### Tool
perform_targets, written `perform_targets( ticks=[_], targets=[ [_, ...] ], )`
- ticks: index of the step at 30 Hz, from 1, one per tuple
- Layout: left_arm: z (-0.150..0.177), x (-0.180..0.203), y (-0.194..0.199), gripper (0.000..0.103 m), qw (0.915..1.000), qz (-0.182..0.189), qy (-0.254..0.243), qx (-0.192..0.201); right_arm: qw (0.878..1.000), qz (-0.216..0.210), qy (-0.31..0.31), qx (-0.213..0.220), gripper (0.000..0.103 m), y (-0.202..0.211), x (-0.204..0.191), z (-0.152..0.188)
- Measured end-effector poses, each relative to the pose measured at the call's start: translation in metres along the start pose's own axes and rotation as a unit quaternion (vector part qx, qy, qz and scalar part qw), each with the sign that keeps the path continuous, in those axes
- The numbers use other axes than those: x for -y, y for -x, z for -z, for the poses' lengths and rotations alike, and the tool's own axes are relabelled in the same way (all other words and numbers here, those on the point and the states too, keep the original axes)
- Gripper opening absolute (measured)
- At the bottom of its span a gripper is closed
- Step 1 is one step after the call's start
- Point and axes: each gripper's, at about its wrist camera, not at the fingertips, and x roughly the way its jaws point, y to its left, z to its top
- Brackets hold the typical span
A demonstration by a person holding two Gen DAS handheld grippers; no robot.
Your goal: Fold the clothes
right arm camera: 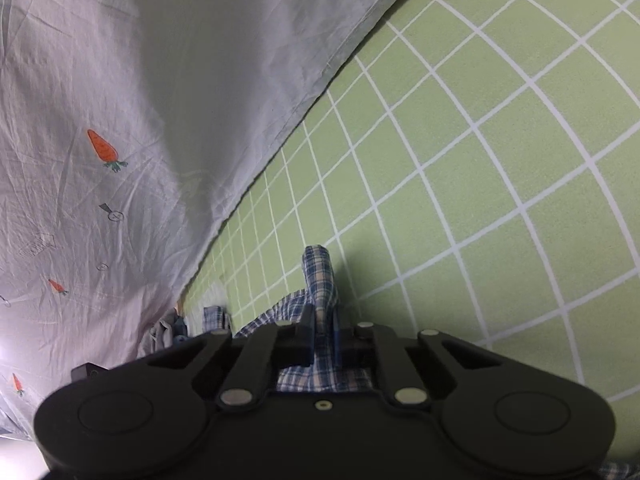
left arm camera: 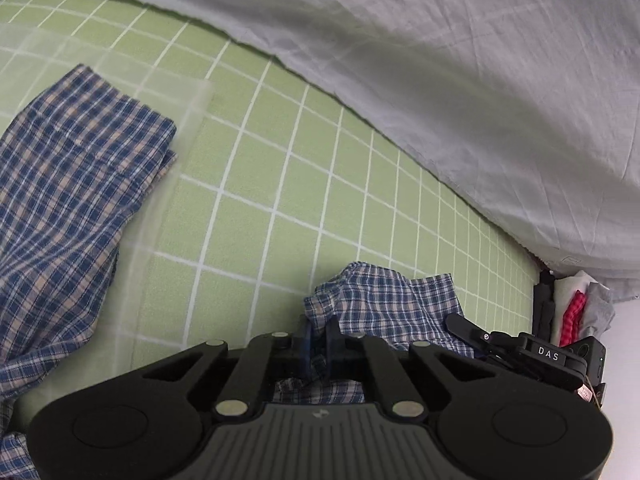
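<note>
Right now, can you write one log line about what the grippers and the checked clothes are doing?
left hand-held gripper: shut on checked shirt | right hand-held gripper: shut on checked shirt | surface: green grid sheet

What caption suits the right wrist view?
Right gripper pinching plaid cloth over green checked sheet.

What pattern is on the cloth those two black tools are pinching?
A blue, white and tan plaid on the garment, clearest in the left wrist view.

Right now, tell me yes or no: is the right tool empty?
No, the right tool is pinched shut on a fold of the blue plaid garment over the green checked sheet.
</note>
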Motion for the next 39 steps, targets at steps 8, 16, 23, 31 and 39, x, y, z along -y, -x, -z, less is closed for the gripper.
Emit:
perform_targets(
  ticks=[8, 16, 23, 31, 39],
  targets=[
    [-0.048, 0.043, 0.005, 0.016, 0.9795, -0.022, -0.108, 0.168, 0.977, -0.028, 0.135, 0.164, 0.009, 0.013, -0.053, -0.035],
    [-0.007, 0.036, 0.031, 0.055, 0.9721, -0.097, -0.061, 0.205, 0.939, 0.155, 0.239, 0.194, 0.049, 0.015, -0.064, -0.017],
    [0.100, 0.029, 0.089, 0.081, 0.9610, -0.162, -0.033, 0.221, 0.916, 0.241, 0.254, 0.194, 0.049, 0.084, -0.029, 0.079],
    [0.220, -0.014, 0.100, 0.086, 0.9657, -0.216, -0.006, 0.144, 0.916, 0.262, 0.253, 0.167, 0.059, 0.126, -0.001, 0.173],
    [0.271, -0.048, 0.111, 0.073, 0.9757, -0.171, 0.062, 0.122, 0.921, 0.251, 0.275, 0.113, 0.012, 0.123, 0.012, 0.222]
  ],
)
